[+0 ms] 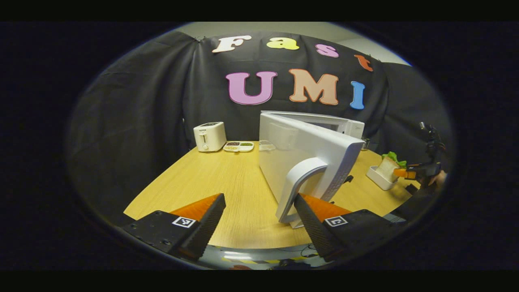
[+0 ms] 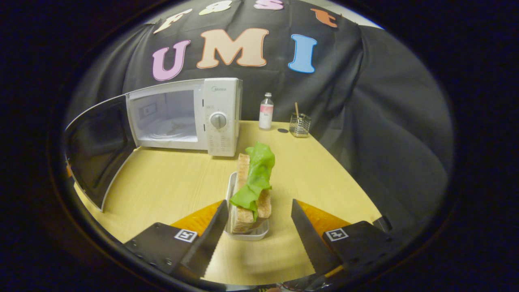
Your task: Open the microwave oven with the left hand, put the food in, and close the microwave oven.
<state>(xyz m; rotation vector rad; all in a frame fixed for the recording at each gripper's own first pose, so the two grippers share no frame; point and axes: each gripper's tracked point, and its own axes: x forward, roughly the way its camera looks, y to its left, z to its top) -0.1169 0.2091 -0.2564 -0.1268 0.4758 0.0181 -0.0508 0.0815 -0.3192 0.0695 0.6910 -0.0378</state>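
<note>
The white microwave (image 2: 219, 117) stands at the back of the wooden table with its door (image 1: 308, 150) swung wide open and its cavity empty. In the left gripper view the door's curved handle (image 1: 298, 184) lies just inside my left gripper's (image 1: 259, 200) right finger; the jaws stand open and do not press on it. The food, a toast sandwich with green lettuce (image 2: 253, 182), stands in a small white tray (image 2: 249, 235). My right gripper (image 2: 258, 207) is open and straddles the tray's near end. It also shows far off (image 1: 413, 173), beside the sandwich (image 1: 390, 164).
A white toaster (image 1: 209, 136), a divided dish (image 1: 239, 146) and a clear container (image 1: 265, 144) sit at the table's back left. A small bottle (image 2: 266, 111) and a wire holder (image 2: 300, 125) stand right of the microwave. The open door (image 2: 97, 146) juts out over the table's left front.
</note>
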